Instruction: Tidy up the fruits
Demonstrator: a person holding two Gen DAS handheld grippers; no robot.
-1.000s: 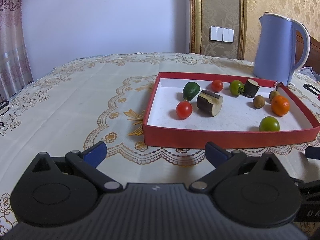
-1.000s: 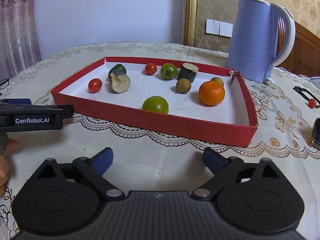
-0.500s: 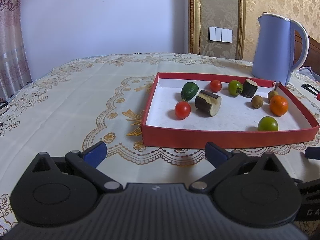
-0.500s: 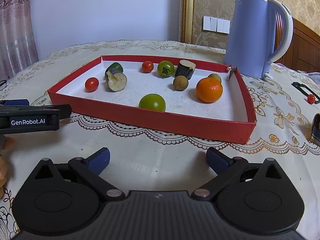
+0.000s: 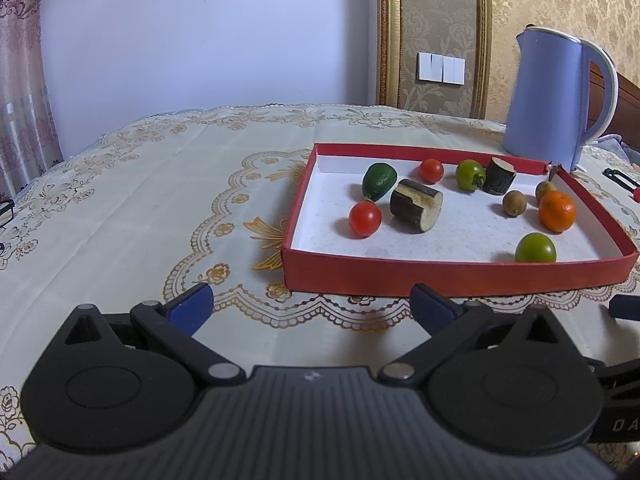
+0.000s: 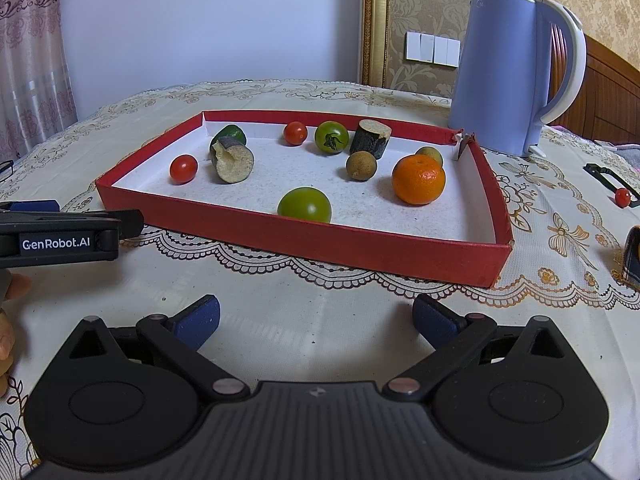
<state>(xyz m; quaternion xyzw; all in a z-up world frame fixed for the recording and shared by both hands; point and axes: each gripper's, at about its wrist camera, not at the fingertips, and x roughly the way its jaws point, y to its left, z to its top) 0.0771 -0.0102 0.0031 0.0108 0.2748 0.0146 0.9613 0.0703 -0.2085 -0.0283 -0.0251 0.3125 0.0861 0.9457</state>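
A red tray [image 5: 452, 276] [image 6: 304, 240] with a white floor lies on the lace tablecloth. In it are an orange [image 6: 418, 179], a green tomato [image 6: 305, 205], two red tomatoes [image 6: 183, 168] [image 6: 295, 133], two eggplant pieces [image 6: 233, 159] [image 6: 370, 138], an avocado [image 5: 379, 179] and brown longans [image 6: 361, 165]. My left gripper [image 5: 311, 308] stands open in front of the tray's near left corner, nothing between its blue pads. My right gripper [image 6: 316, 318] is open too, before the tray's near wall, and holds nothing. The left gripper's black finger [image 6: 72, 234] shows at the left of the right wrist view.
A blue electric kettle [image 6: 516, 72] stands behind the tray's far right corner. A small red tomato [image 6: 622, 197] and a black clip [image 6: 604, 176] lie on the cloth to the right. A dark object [image 6: 632, 254] sits at the right edge. Part of a hand [image 6: 8, 320] shows at far left.
Both views have shifted only slightly; the tray and fruits lie as before. Both grippers stay open with nothing in them.
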